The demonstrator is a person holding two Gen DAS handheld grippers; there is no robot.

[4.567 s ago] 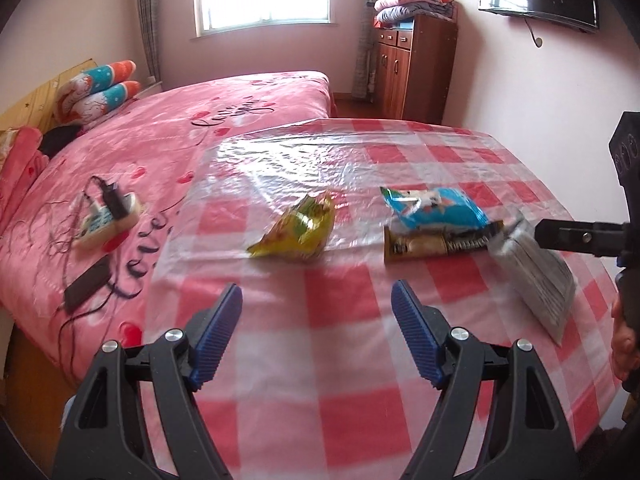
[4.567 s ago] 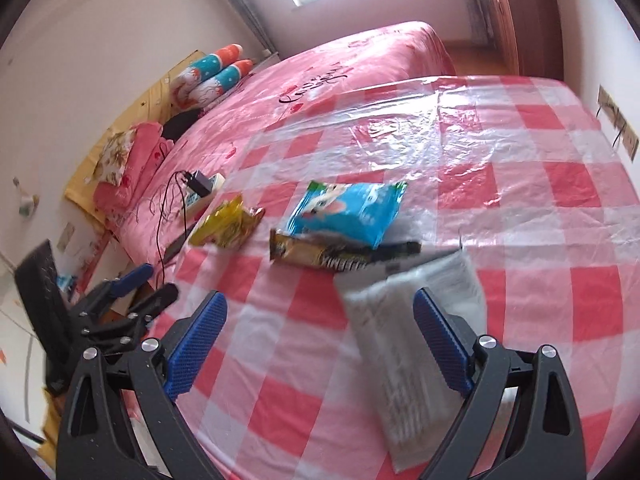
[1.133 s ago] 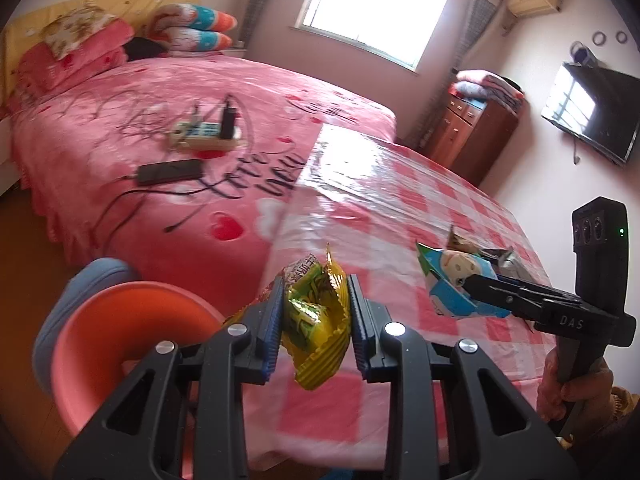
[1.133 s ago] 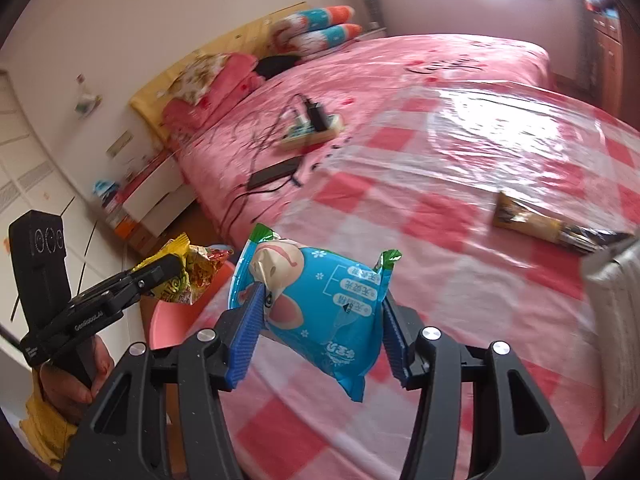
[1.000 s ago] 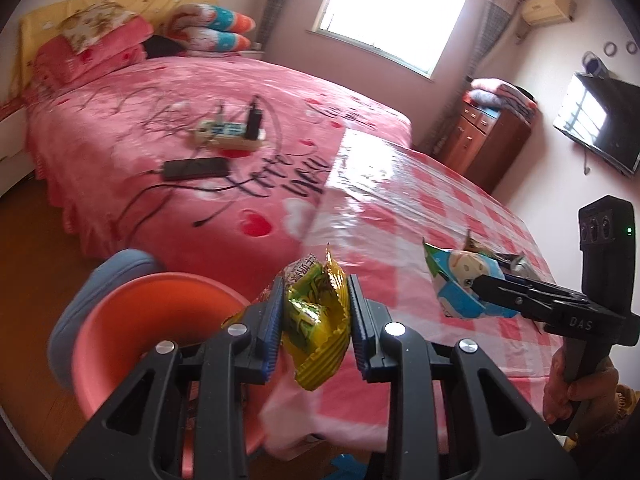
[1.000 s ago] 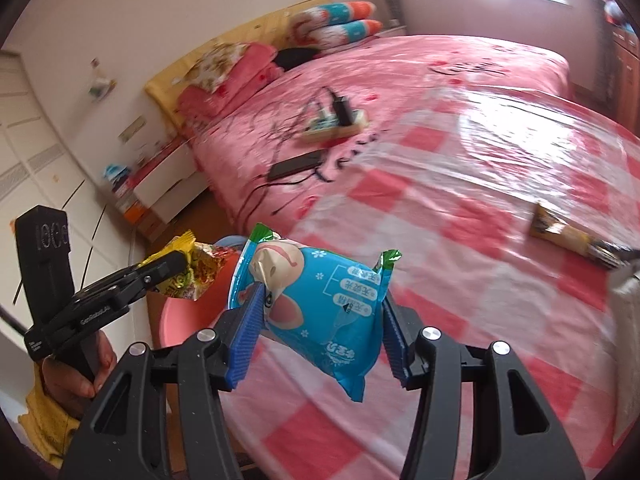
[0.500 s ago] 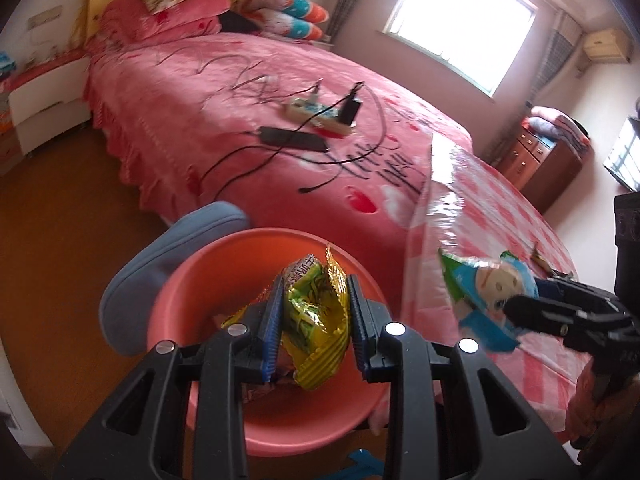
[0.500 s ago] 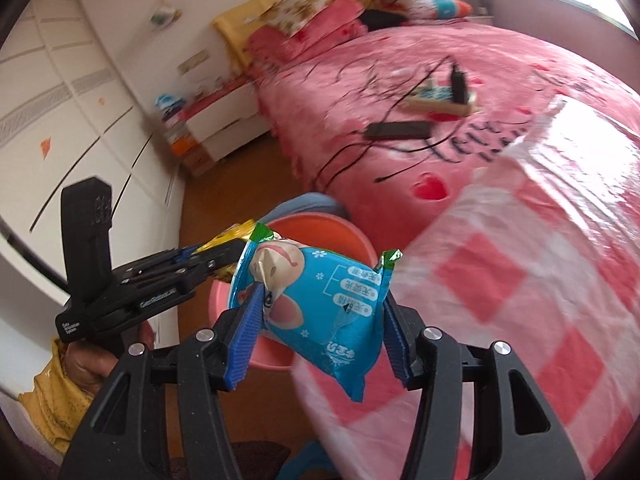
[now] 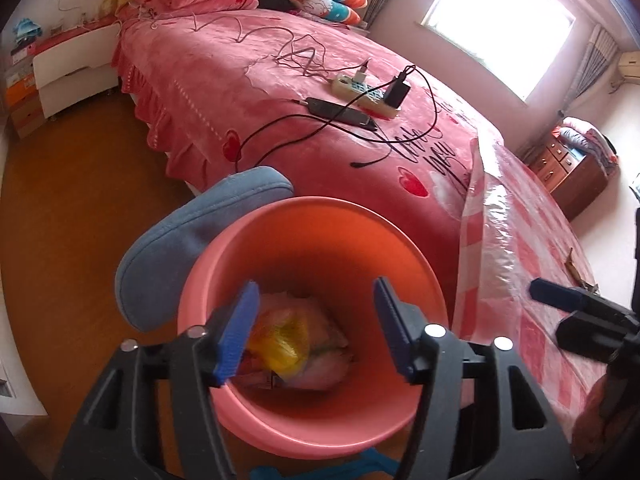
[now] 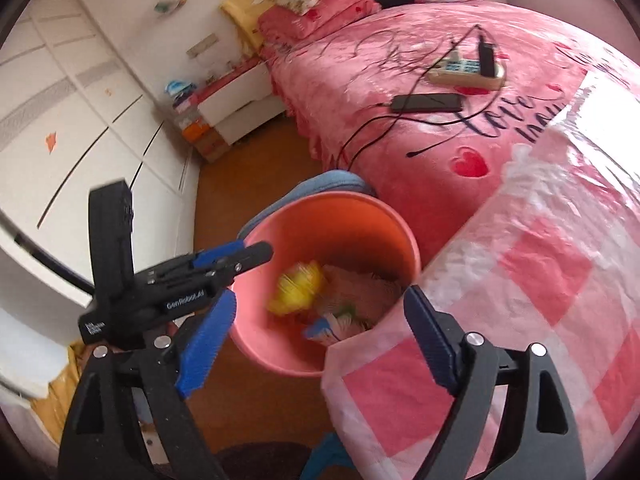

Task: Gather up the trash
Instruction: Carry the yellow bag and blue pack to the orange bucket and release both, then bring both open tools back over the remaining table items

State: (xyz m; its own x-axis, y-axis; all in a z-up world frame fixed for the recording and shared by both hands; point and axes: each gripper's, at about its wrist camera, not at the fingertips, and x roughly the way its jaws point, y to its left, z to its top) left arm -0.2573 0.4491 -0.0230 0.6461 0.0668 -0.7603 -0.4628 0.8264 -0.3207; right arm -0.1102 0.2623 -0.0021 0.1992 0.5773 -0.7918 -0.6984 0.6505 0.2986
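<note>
A salmon-pink bin stands on the floor by the bed and table corner; it also shows in the right wrist view. My left gripper is open and empty right over its mouth. The yellow snack wrapper lies blurred inside on other trash, and shows in the right wrist view. My right gripper is open and empty above the bin's near rim and the table edge. The blue snack bag lies in the bin. The right gripper's finger shows at the right of the left wrist view.
A blue cushion sits against the bin's far side. The red-checked tablecloth under clear plastic overhangs beside the bin. A brown wrapper lies on the table. A power strip, phone and cables lie on the pink bed.
Both grippers have opened over the bin. The yellow wrapper and the blue bag have dropped from the jaws into the bin.
</note>
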